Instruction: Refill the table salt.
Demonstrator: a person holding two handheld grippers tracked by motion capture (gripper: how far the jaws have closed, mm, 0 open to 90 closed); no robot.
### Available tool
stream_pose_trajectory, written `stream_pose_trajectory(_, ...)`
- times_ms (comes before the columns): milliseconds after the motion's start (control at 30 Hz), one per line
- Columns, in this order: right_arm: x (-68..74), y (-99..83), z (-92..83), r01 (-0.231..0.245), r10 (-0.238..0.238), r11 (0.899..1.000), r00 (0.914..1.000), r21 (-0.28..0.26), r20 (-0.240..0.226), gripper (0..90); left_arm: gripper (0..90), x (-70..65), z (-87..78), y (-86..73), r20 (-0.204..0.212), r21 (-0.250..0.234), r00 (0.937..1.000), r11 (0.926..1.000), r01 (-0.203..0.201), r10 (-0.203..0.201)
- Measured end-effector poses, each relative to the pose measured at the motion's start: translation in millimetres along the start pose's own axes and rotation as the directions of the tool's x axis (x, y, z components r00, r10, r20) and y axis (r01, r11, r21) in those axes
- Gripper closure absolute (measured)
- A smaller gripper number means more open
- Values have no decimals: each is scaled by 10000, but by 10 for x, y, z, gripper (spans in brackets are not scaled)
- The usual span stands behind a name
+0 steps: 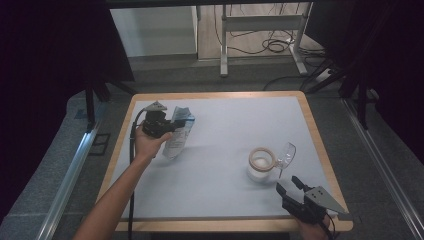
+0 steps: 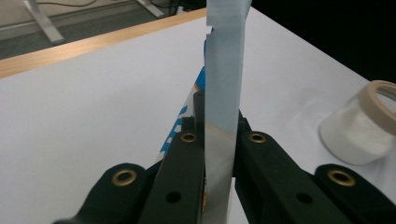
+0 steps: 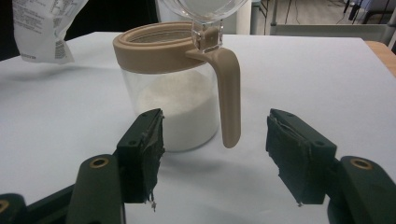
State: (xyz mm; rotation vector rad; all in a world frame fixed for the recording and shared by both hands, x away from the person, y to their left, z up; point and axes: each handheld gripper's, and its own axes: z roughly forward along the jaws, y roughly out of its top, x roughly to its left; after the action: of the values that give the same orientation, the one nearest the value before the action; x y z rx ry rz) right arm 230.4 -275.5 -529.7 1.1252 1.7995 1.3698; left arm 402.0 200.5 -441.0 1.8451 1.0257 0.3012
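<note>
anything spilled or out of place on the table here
Nothing looks spilled. The jar stands upright on the table with white powder inside and its clear lid flipped open. The left gripper is shut on the packet, holding it off the table. The right gripper is open, just short of the jar's handle.

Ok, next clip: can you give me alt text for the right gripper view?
A clear glass jar with a tan plastic rim and handle, part-filled with white powder, stands on the white table, its clear lid flipped up. The right gripper has open black jaws just short of the handle. A printed plastic pouch hangs at upper left.
</note>
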Motion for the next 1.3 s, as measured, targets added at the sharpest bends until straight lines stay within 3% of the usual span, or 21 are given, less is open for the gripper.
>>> stream_pose_trajectory(233,-8,-8,7,-3,3,10000,10000,57,12,372,900,115,-143,-196,-67,-206,9999,9997,95,-97)
stream_pose_trajectory(433,-11,-5,2,20,-20,10000,10000,53,3,373,899,123,-312,-373,167,-496,9998,9987,148,-140)
stream_pose_trajectory(667,-18,9,15,47,-47,10000,10000,31,1,372,889,170,-491,-533,79,-670,9994,9972,335,-331)
stream_pose_trajectory(900,-24,26,21,4,-4,10000,10000,-8,15,371,854,140,-550,-613,-41,-580,10000,9983,53,-55)
stream_pose_trajectory(1133,-27,31,23,40,-40,10000,10000,-18,10,371,727,138,-529,-648,-185,-328,9997,9993,-164,158)
stream_pose_trajectory(1300,-34,28,16,64,-64,10000,10000,-29,41,371,582,121,-517,-658,-409,-180,9981,9988,-465,458)
